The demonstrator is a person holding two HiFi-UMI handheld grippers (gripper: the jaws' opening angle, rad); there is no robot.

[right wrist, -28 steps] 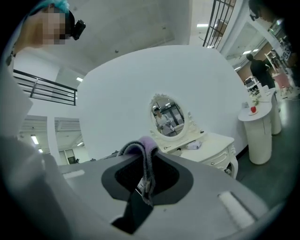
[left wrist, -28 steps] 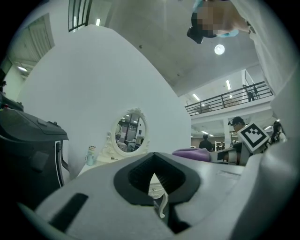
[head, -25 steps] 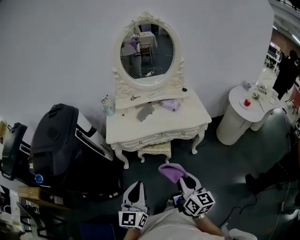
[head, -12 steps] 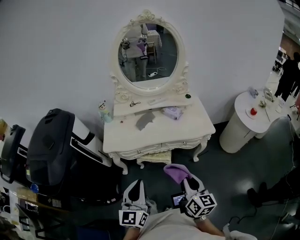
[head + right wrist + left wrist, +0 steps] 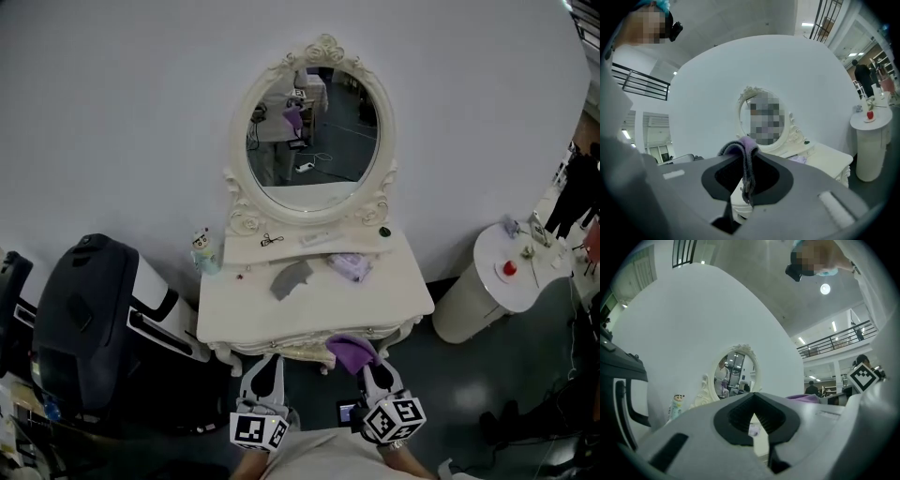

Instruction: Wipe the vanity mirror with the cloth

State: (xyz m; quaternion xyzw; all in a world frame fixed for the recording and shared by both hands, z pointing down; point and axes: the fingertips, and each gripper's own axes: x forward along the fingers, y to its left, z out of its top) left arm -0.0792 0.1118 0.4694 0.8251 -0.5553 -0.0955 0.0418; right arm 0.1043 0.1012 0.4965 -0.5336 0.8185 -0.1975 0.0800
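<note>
Nearest, bottom of head view: left gripper (image 5: 265, 364) and right gripper (image 5: 372, 367) side by side, both aimed at table (image 5: 403, 298), just short of its front edge. Left fingers (image 5: 736, 417) fully together, nothing between. Right fingers (image 5: 768, 180) clamped on purple cloth (image 5: 349, 351). Cloth pinched as folded strip, bunched above fingers, frayed end hanging below in right gripper view. In head view, cloth over table's front edge, well apart from mirror (image 5: 314, 131).

On table: grey rag (image 5: 291, 277) near centre, lilac bundle (image 5: 351, 266) to its right, apart. Figure bottle (image 5: 201, 249) at back left corner. Low shelf (image 5: 281, 246) along back, under mirror, with a few small items too small to tell; dark knob (image 5: 384, 231) at its right end.

Mirror oval, upright, white carved frame, against pale wall (image 5: 112, 112). Reflection of room and a person with purple cloth.

Left of table: black machine (image 5: 80, 314). Right: white side table (image 5: 487, 300), red thing (image 5: 509, 268) on top.
</note>
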